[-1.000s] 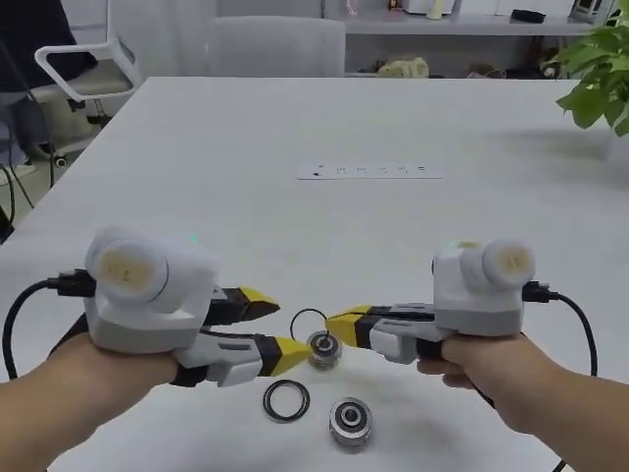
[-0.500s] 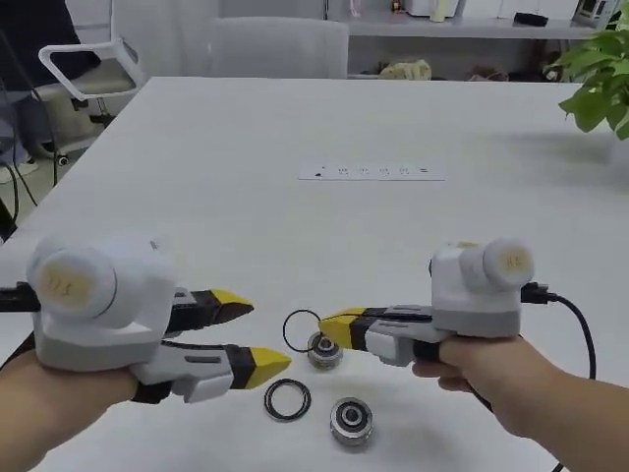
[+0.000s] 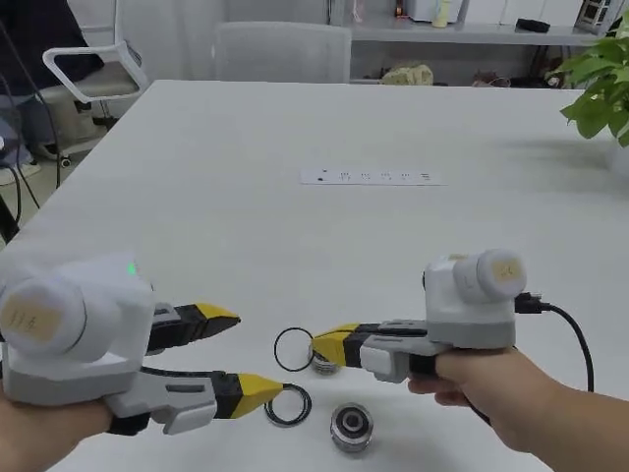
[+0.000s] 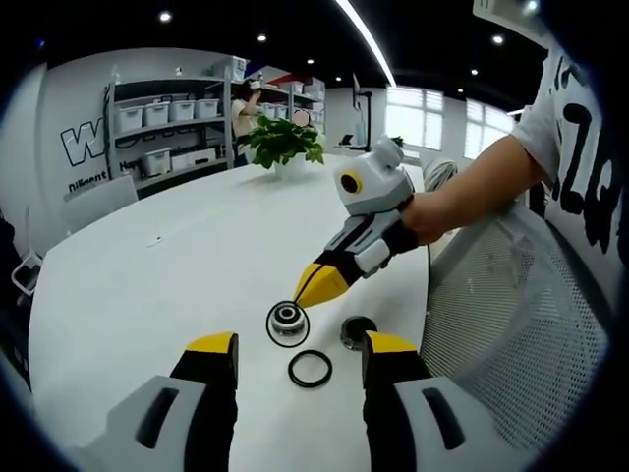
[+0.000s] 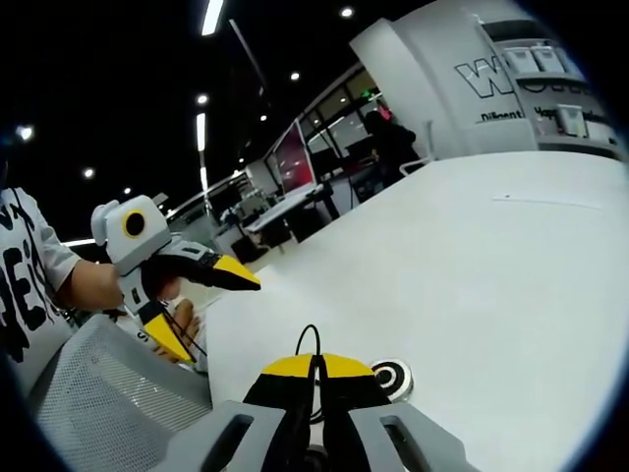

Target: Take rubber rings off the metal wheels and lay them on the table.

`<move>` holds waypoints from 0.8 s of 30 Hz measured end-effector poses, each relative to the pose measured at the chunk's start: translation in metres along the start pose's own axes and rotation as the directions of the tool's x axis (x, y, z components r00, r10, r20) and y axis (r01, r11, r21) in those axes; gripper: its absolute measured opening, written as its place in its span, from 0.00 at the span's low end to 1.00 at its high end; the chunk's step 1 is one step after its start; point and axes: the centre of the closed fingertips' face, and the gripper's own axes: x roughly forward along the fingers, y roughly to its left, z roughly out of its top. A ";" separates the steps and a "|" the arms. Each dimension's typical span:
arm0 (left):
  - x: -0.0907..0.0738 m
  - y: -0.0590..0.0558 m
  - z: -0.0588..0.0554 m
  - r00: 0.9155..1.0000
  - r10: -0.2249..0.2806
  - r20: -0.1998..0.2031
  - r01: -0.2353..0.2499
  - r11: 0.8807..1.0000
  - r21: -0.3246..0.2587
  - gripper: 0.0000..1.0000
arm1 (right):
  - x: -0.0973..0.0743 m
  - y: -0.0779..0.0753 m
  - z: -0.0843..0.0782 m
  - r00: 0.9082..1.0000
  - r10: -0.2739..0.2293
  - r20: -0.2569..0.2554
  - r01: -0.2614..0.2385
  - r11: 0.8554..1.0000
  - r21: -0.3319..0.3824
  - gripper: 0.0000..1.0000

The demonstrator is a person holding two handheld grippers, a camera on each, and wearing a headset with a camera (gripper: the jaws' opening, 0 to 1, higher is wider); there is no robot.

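R gripper (image 5: 314, 366): jaws pressed together on a thin black held ring (image 5: 310, 334), which in the right gripper view is just a narrow loop poking up past the yellow tips, nearly edge-on. The head view gives what that view can't: R gripper (image 3: 329, 344) lies roughly level w/ its long axis pointing to the person's left, and the held ring (image 3: 293, 349) shows as an open oval sticking out beyond the tips. In the left gripper view the held ring (image 4: 287, 324) reads as a full circle w/ the far wheel (image 4: 287, 316) seen through it; can't tell if the two touch. The far wheel (image 3: 324, 363) sits on the table (image 3: 393, 256) just under the R tips, lying flat, hub up; same in the right gripper view (image 5: 391, 377). L gripper (image 3: 241, 352): jaws wide apart, nothing between them, long axis pointing right, so the two grippers face tip to tip, near but apart. A loose ring (image 3: 287, 405) lies flat on the table by the lower L jaw. The near wheel (image 3: 351, 425) lies flat beside it, hub up, closer to the person; in the left gripper view it (image 4: 352, 329) is part hidden behind a jaw. Further out: socket strip (image 3: 371, 177) mid-table, plant (image 3: 600, 79) at the far right edge.
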 end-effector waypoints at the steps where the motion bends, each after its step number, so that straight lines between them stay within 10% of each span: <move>1: -0.001 -0.001 0.000 1.000 -0.001 -0.001 0.001 1.000 0.004 0.49 | 0.000 0.001 -0.001 1.000 0.002 -0.003 -0.002 1.000 0.001 0.00; 24: -0.010 -0.005 -0.009 1.000 0.005 -0.008 -0.005 1.000 -0.006 0.55 | 0.011 0.012 -0.031 0.994 0.046 -0.098 -0.044 0.999 0.016 0.00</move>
